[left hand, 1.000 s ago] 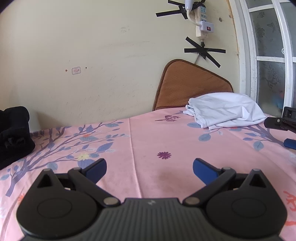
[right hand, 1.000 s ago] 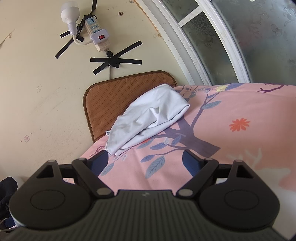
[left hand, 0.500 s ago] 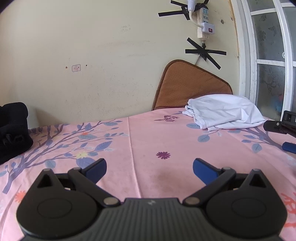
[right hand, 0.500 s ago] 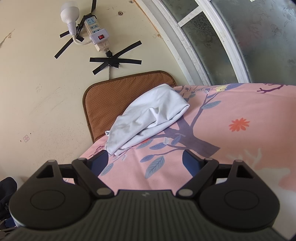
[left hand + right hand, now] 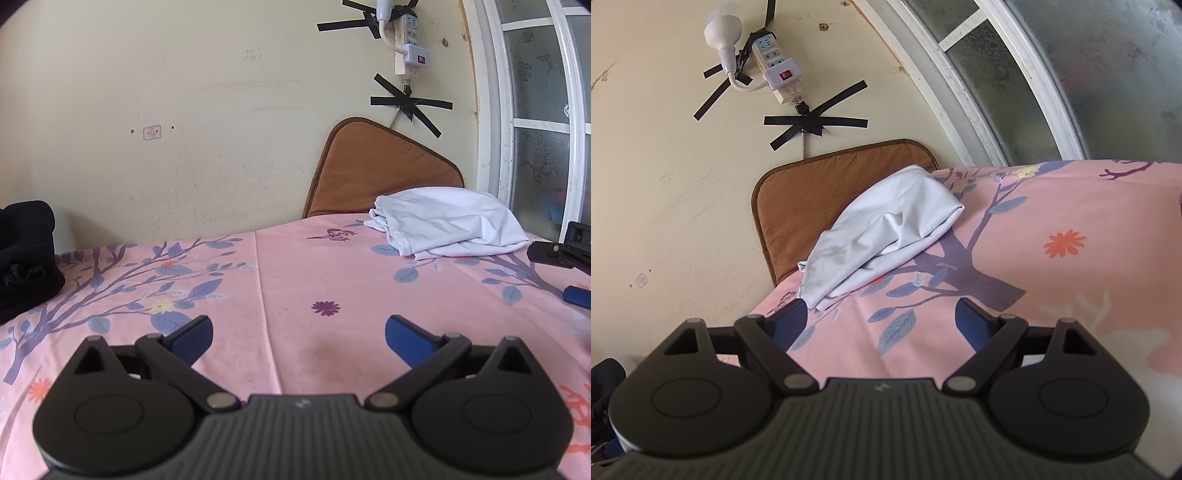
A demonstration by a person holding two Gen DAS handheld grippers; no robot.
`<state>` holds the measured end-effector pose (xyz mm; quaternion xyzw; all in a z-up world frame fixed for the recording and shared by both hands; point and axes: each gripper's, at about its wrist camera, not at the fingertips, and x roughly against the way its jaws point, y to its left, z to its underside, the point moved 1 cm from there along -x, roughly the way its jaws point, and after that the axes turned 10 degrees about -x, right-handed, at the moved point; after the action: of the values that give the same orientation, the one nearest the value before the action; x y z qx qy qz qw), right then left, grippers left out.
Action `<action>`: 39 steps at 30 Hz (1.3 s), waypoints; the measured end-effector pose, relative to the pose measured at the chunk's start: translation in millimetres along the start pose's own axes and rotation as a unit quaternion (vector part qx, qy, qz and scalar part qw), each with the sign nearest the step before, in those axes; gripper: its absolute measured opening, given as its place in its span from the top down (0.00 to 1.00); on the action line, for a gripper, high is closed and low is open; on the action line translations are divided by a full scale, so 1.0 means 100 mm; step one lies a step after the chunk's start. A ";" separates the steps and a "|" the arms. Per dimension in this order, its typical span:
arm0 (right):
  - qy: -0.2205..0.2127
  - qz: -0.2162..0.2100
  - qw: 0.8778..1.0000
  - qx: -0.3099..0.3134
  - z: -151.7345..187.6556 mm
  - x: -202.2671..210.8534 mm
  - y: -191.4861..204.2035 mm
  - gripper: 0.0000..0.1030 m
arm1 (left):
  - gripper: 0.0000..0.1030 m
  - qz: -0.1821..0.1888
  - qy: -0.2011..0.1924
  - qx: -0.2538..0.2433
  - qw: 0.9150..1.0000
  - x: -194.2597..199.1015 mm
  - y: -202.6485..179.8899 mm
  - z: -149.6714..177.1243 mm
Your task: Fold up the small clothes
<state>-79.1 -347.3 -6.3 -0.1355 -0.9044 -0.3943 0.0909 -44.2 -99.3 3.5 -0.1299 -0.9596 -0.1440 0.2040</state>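
A folded white garment (image 5: 447,230) lies at the far right of the pink flowered bed sheet (image 5: 295,280), against a brown mat. It also shows in the right wrist view (image 5: 886,236). My left gripper (image 5: 299,334) is open and empty, low over the middle of the sheet, well short of the garment. My right gripper (image 5: 881,323) is open and empty, just in front of the garment's near edge. Part of the right gripper (image 5: 569,273) shows at the right edge of the left wrist view.
A brown mat (image 5: 380,173) leans on the cream wall behind the garment. A dark heap of clothes (image 5: 26,258) lies at the far left. A window (image 5: 1071,81) stands at the right. A power strip (image 5: 775,66) is taped to the wall.
The left wrist view has shifted slightly: the dark heap and garment sit a little further off. The right gripper has barely moved. Both stay open.
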 end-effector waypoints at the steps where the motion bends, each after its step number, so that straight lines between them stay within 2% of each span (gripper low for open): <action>1: 0.000 0.000 1.000 0.000 0.00 0.00 0.00 0.13 | 0.00 0.000 0.000 -0.001 1.000 0.00 0.00 0.00; 32: 0.006 -0.015 1.000 0.018 0.01 -0.01 0.04 0.13 | 0.00 0.003 0.001 -0.005 1.000 0.00 -0.01 0.01; 39: 0.007 -0.015 1.000 0.021 0.01 -0.01 0.05 0.13 | 0.00 0.003 0.022 0.006 1.000 -0.06 0.03 0.00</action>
<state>-76.8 -343.5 -4.4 -0.1171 -0.9136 -0.3779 0.0942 -38.1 -98.0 1.4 -0.1283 -0.9552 -0.1400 0.2269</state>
